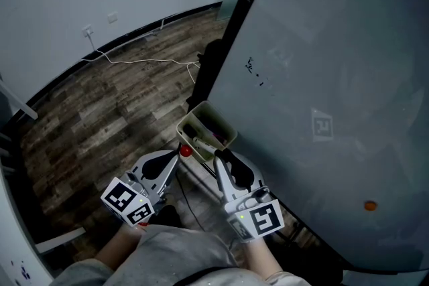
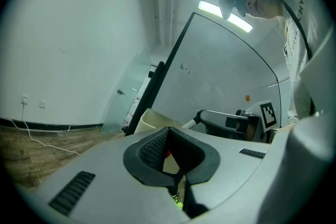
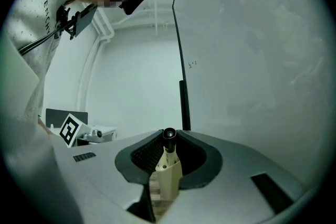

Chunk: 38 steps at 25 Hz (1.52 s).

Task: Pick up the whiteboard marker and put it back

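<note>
Nearest me, my right tongs (image 3: pixel 169 140) are clamped on the marker (image 3: pixel 167 165). Its black end points up and its pale barrel hangs down between the pads. I judge that gripping it at mid-body steadies it and leaves the lower end free to go in first.

My left tongs (image 2: pixel 168 136), just to the left, have their pads drawn together. A small red thing (image 1: pixel 184 151) shows at their tip, but I cannot tell whether it is pinched or only lies beyond them. I take it they hang aside so as not to crowd the right.

Just beyond both tips is the tray (image 1: pixel 190 118), open-topped, against the lower edge of the board (image 1: pixel 322 63). That is the likely home for the marker, which is lifted but not yet put back. Far left is the wooden floor (image 1: pixel 114 110).
</note>
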### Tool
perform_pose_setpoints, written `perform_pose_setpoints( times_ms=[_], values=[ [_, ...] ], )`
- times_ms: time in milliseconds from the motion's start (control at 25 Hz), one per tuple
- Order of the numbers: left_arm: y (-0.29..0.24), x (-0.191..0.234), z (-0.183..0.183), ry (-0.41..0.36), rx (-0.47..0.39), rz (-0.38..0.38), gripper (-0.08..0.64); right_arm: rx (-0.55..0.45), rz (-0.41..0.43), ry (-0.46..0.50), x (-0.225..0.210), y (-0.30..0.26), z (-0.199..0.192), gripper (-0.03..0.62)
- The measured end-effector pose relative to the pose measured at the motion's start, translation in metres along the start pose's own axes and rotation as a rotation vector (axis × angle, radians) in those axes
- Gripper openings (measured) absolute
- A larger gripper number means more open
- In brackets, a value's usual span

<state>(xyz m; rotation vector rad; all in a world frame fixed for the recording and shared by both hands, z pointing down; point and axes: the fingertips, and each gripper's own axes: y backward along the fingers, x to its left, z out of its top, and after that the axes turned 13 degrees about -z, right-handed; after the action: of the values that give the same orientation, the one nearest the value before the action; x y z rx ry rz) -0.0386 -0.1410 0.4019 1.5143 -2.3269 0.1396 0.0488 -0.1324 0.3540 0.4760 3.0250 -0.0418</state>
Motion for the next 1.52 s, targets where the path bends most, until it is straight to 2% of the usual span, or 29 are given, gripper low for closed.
perform_pose_setpoints(
  times_ms=[240, 400, 920, 1080, 1520],
  values=[
    [-0.003, -0.006, 0.001, -0.01, 0.008, -0.008, 0.014, -0.002, 0.033, -0.03, 0.001, 0.004, 0.008, 0.083],
    [-0.004, -0.008, 0.001, -0.008, 0.004, -0.006, 0.015, 0.02, 0.026, -0.026, -0.002, 0.007, 0.007, 0.083],
    [-0.01, -0.02, 0.001, -0.016, -0.004, -0.015, 0.015, -0.027, 0.068, -0.056, -0.001, 0.009, 0.03, 0.082],
    [-0.011, -0.023, 0.002, -0.015, -0.012, -0.015, 0.015, -0.009, 0.061, -0.03, -0.003, 0.011, 0.028, 0.083],
    [-0.013, -0.026, 0.01, -0.022, -0.036, -0.015, 0.015, -0.038, 0.08, -0.051, -0.002, 0.014, 0.046, 0.083]
  ],
)
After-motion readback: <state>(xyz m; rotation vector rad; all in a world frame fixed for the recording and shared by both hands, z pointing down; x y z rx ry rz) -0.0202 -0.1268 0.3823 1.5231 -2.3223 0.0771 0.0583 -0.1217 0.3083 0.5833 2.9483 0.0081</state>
